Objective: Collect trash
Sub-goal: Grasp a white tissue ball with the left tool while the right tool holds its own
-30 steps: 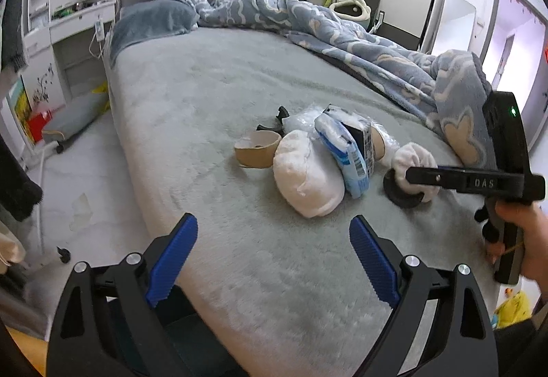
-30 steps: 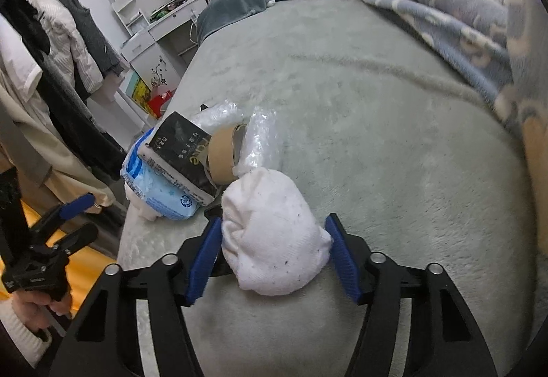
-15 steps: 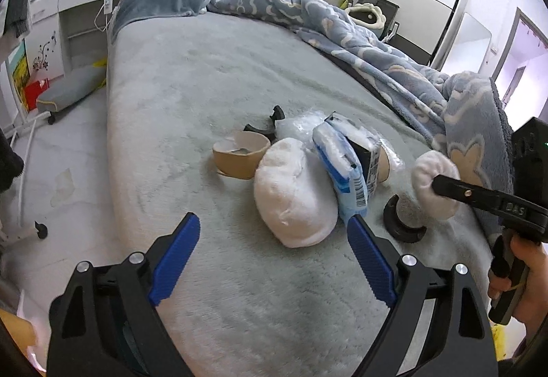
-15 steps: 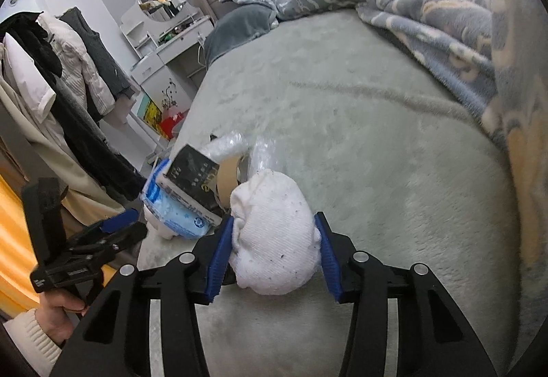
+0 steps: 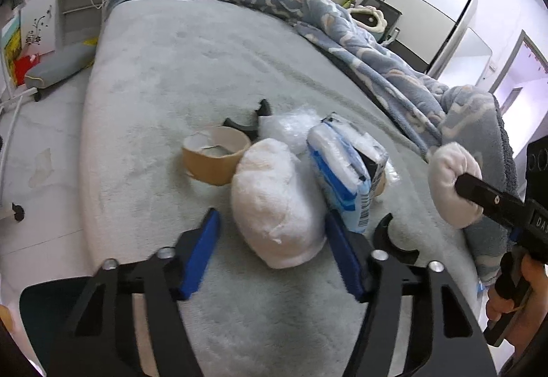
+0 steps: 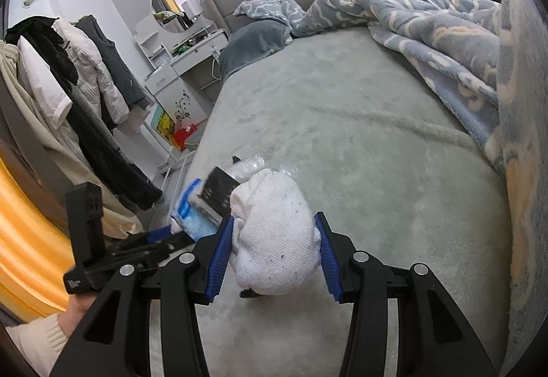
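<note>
Right tool (image 6: 274,252) lifted 1 white bundle (image 6: 274,240) clear of the bed (image 6: 359,154); left tool (image 5: 270,252), still ungripped, was closing around another bundle (image 5: 274,205)

Both wrist views close, sharing bed (image 5: 191,75) clutter.

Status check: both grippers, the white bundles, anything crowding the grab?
Right gripper shut on white bundle, off the bed. Left gripper closing around second bundle, left pad short. Tissue pack crowds it.
</note>
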The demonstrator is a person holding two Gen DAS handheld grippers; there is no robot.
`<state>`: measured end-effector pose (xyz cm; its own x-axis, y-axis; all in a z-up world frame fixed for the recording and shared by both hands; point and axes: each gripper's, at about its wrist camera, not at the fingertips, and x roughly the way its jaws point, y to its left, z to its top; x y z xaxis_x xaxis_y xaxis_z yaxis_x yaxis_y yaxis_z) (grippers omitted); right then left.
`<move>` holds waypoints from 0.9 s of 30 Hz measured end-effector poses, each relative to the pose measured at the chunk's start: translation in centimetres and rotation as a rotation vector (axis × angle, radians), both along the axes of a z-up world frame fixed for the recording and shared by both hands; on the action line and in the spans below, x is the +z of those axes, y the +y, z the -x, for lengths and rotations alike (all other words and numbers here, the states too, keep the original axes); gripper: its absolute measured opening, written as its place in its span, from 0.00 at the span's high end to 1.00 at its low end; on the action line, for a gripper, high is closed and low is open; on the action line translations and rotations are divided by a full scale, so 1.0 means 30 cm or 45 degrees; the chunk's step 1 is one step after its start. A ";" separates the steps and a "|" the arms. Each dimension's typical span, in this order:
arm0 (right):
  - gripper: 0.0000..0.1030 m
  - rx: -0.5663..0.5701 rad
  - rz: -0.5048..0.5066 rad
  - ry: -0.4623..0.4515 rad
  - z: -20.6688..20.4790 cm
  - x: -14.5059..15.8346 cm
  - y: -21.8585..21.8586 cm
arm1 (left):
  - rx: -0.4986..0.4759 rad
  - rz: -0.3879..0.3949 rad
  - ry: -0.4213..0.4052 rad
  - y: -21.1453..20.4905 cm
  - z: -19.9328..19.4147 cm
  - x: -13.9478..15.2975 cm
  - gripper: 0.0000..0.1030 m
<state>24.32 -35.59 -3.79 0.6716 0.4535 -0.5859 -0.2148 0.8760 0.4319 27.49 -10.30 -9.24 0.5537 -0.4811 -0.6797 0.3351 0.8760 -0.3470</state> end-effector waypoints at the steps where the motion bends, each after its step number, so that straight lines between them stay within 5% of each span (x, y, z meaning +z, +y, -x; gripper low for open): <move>1: 0.53 -0.002 -0.001 -0.003 -0.001 0.005 0.003 | -0.008 -0.011 -0.009 -0.009 0.002 0.003 0.54; 5: 0.53 -0.008 0.002 -0.020 -0.011 0.021 0.024 | -0.022 -0.060 -0.070 -0.031 0.021 0.030 0.63; 13: 0.53 -0.026 0.011 -0.088 -0.006 0.065 0.075 | -0.021 -0.128 -0.250 -0.019 0.082 0.132 0.64; 19: 0.53 -0.025 -0.005 -0.125 -0.015 0.083 0.124 | -0.001 -0.076 -0.301 0.060 0.102 0.195 0.65; 27: 0.53 0.017 -0.027 -0.148 -0.035 0.092 0.253 | 0.034 -0.165 -0.345 0.163 0.149 0.233 0.64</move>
